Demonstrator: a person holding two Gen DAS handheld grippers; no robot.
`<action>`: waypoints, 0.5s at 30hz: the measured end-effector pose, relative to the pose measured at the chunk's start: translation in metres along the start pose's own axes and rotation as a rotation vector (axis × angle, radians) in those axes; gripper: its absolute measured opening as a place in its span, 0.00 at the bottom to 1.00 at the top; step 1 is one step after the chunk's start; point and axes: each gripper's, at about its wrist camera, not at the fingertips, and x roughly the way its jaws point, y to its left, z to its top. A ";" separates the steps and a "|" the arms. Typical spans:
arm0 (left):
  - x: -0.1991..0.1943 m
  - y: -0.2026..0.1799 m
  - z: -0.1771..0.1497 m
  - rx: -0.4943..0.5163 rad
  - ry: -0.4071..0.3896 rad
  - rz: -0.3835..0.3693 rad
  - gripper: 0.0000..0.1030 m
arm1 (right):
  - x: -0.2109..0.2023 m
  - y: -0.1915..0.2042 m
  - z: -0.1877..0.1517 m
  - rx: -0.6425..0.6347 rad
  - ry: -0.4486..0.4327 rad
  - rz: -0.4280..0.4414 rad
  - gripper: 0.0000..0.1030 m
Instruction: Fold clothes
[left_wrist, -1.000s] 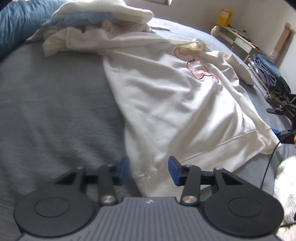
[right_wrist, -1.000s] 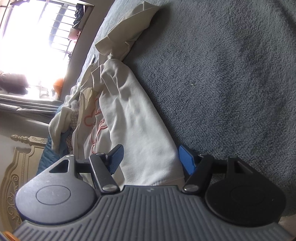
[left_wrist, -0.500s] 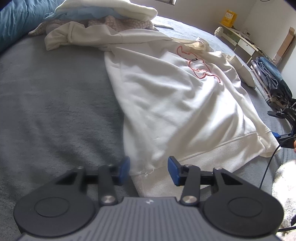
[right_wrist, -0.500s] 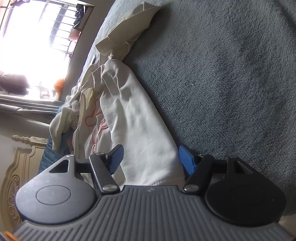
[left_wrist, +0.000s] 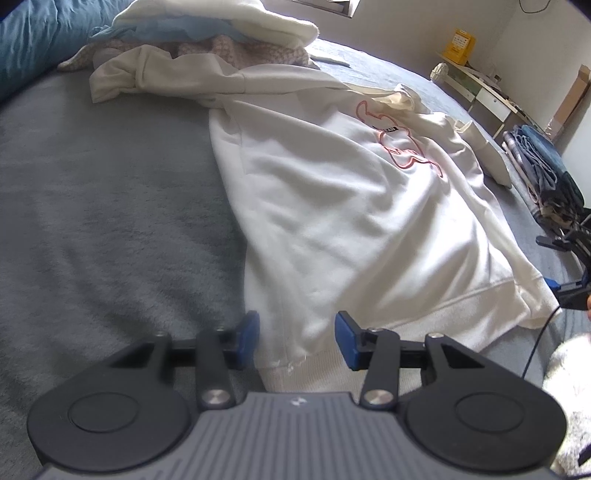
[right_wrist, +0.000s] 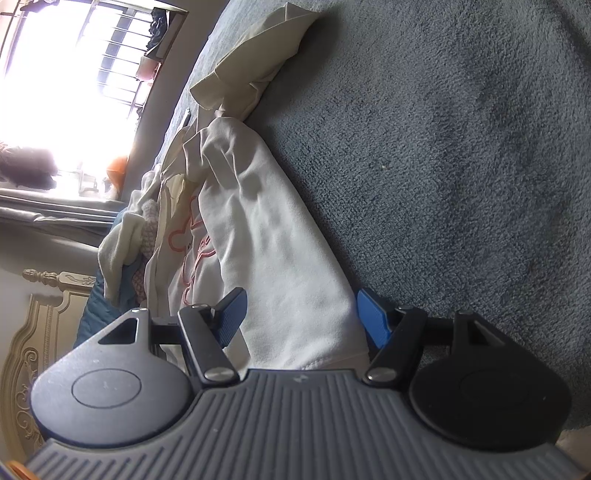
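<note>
— Grey fleecy bed cover (left_wrist: 110, 229) underneath; heap of mixed laundry (left_wrist: 207, 40) at the far end. And the garment?

— White long-sleeved sweatshirt with a pink outline print (left_wrist: 362, 206), spread flat, hem nearest.

— Left gripper (left_wrist: 294, 339)?

— Over the ribbed hem's corner, blue pads either side, just narrowed a little, not pinching the fabric.

— Right gripper (right_wrist: 300, 316)?

— Straddling the other hem corner, spread wide, pads apart from the cloth.
</note>
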 end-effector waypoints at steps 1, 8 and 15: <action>0.003 0.002 0.002 -0.013 0.002 -0.001 0.39 | 0.000 0.000 0.000 0.001 0.000 -0.001 0.64; 0.014 0.016 0.008 -0.107 0.013 -0.004 0.28 | 0.000 -0.002 0.000 0.009 0.003 -0.008 0.64; 0.025 0.021 0.007 -0.138 0.029 -0.003 0.09 | 0.001 -0.004 0.001 0.014 0.006 -0.010 0.64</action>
